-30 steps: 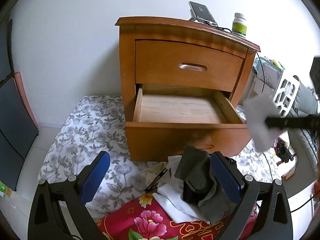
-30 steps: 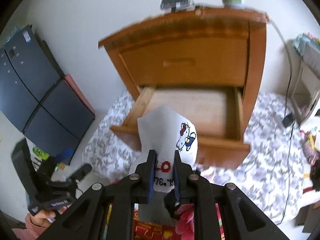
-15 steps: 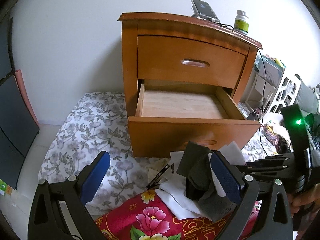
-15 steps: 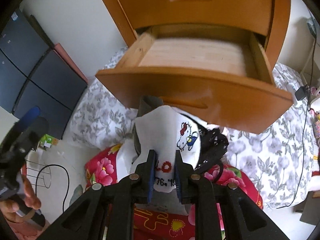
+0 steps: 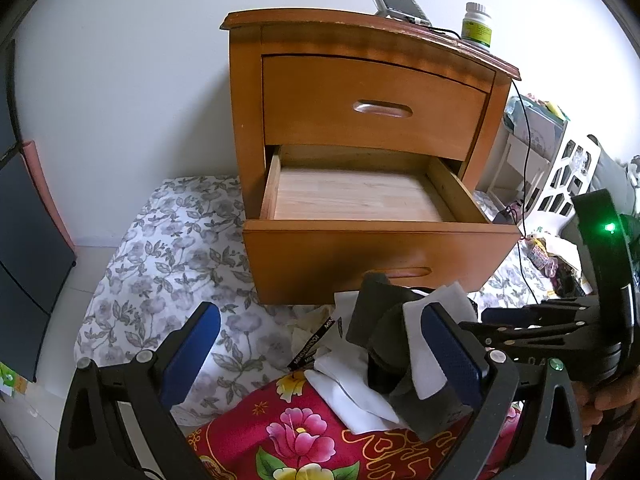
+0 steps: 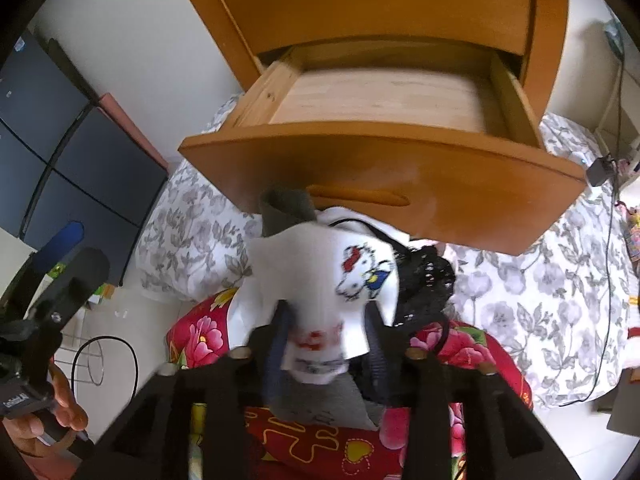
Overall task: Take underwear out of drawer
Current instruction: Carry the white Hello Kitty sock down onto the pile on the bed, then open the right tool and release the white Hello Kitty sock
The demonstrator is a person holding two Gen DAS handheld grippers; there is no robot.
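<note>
The nightstand's lower drawer (image 5: 380,248) (image 6: 380,152) stands pulled out, its wooden bottom bare. Below its front lies a pile of underwear on a red floral cushion (image 5: 304,432): a dark grey piece (image 5: 380,320), white cloth (image 5: 348,392) and black lace (image 6: 424,280). White underwear with a cartoon cat print (image 6: 352,276) rests on top of the pile, between the spread fingers of my right gripper (image 6: 326,344), which is open. My left gripper (image 5: 320,344) hovers open just before the pile with nothing between its blue pads (image 5: 192,344).
A phone (image 5: 400,0), a green-labelled bottle (image 5: 476,26) and a cable sit on the nightstand top. A floral sheet (image 5: 168,248) covers the floor around it. Dark cabinet doors (image 6: 80,152) stand at the left, white shelving (image 5: 560,184) at the right.
My right gripper came down from in front of the drawer to the pile with the white underwear, and its fingers have spread apart. The left gripper barely moved.
</note>
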